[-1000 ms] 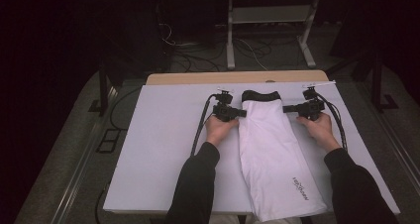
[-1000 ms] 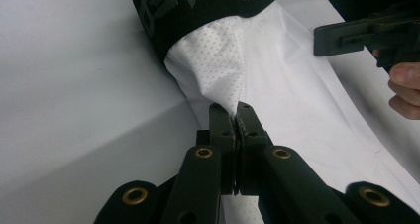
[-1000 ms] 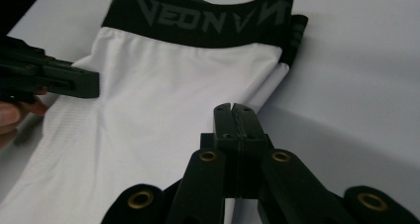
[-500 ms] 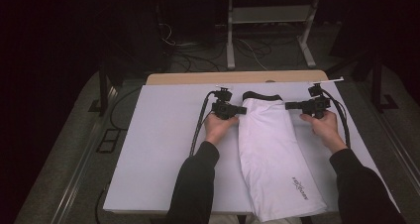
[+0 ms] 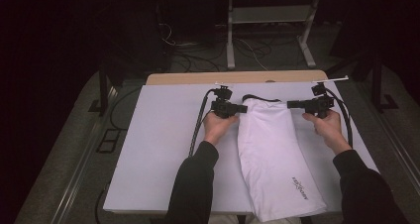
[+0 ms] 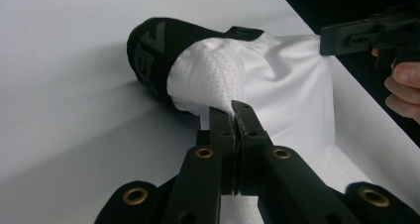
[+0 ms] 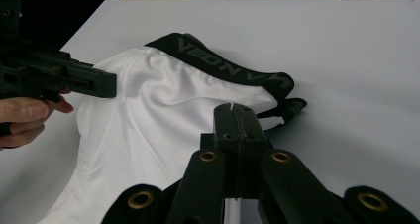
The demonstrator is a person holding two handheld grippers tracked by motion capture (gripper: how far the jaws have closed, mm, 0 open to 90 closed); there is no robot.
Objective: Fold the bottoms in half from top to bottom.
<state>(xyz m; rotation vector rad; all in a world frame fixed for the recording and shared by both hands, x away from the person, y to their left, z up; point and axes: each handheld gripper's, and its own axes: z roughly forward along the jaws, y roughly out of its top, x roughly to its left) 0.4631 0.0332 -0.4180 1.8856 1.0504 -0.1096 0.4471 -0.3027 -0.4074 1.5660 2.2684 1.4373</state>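
A white garment (image 5: 272, 154) with a black lettered waistband (image 5: 260, 98) lies lengthwise on the white table cover (image 5: 158, 149), waistband at the far end. My left gripper (image 5: 243, 108) is shut on the garment's left top corner; in the left gripper view its jaws (image 6: 233, 112) pinch white mesh fabric (image 6: 218, 70) beside the waistband (image 6: 148, 50). My right gripper (image 5: 289, 104) is shut on the right top corner, jaws (image 7: 236, 109) closed over the white cloth (image 7: 163, 120) just below the waistband (image 7: 223, 65). The cloth is drawn between the two grippers.
The garment's lower end with a small dark logo (image 5: 299, 187) overhangs the near table edge. A wooden strip (image 5: 198, 79) borders the table's far edge. Beyond it, a metal stand (image 5: 267, 16) and cables sit on the dark floor. Bare cover stretches to the left.
My right gripper has moved right and slightly away from me, spreading the garment's top wider. The left gripper has barely moved.
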